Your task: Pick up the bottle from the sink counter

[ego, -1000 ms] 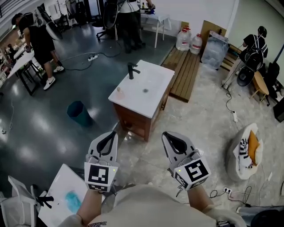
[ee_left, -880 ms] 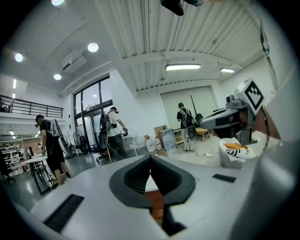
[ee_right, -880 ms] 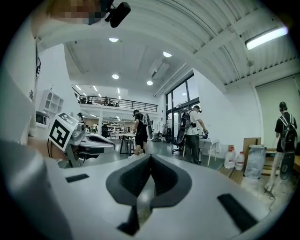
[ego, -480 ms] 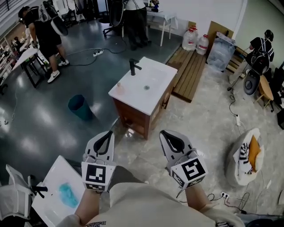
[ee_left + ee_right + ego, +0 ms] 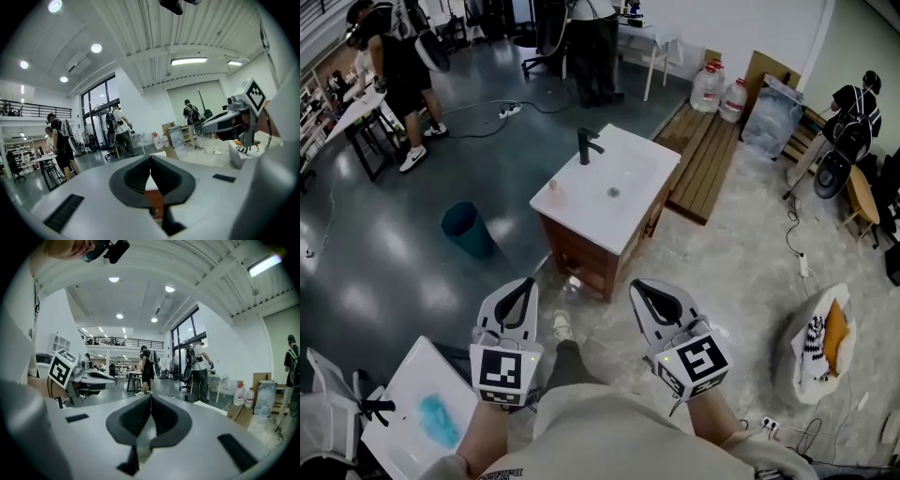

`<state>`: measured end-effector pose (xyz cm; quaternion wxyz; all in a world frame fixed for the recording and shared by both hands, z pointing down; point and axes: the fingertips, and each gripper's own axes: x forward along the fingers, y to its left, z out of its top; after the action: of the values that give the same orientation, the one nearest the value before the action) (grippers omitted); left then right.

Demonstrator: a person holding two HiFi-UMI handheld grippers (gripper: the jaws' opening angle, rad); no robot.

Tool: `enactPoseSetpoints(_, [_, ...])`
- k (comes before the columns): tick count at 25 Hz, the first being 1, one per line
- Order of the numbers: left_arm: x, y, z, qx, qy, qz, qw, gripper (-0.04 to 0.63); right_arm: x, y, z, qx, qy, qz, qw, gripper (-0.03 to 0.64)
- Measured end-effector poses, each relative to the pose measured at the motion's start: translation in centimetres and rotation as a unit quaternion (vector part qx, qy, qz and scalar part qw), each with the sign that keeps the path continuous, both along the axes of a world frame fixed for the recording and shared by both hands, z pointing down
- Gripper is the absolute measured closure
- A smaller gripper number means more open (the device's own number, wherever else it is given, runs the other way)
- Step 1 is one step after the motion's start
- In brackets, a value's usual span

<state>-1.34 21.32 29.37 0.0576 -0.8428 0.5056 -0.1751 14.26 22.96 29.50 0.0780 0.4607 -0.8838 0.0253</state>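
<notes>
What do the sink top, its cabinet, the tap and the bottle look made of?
Sink top: smooth, even white, likely ceramic or cast stone.
Cabinet: reddish-brown, looks like wood or veneer.
Tap: matte black, probably coated metal.
Bottle: pale pinkish, probably plastic, but too small to be sure.

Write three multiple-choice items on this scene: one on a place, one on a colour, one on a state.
1. Where does the bottle stand on the sink counter?
A. at its right edge
B. near its left corner
C. in its middle

2. What colour is the bin on the floor?
A. red
B. teal
C. yellow

3. How are the left gripper and right gripper?
A. both shut, empty
B. both open
C. right holds the bottle

B: it stands by the left edge.
B: the bin is plainly teal.
A: each gripper view shows jaws together, nothing between.
</notes>
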Motion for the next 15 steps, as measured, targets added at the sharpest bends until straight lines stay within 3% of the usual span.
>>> enactPoseSetpoints(15, [-2.8, -14.5, 2.8, -0.025, 0.009, 0.012, 0.9996, 0.589, -2.2, -14.5, 2.9, -0.033, 0.021, 0.018, 0.999, 0.620])
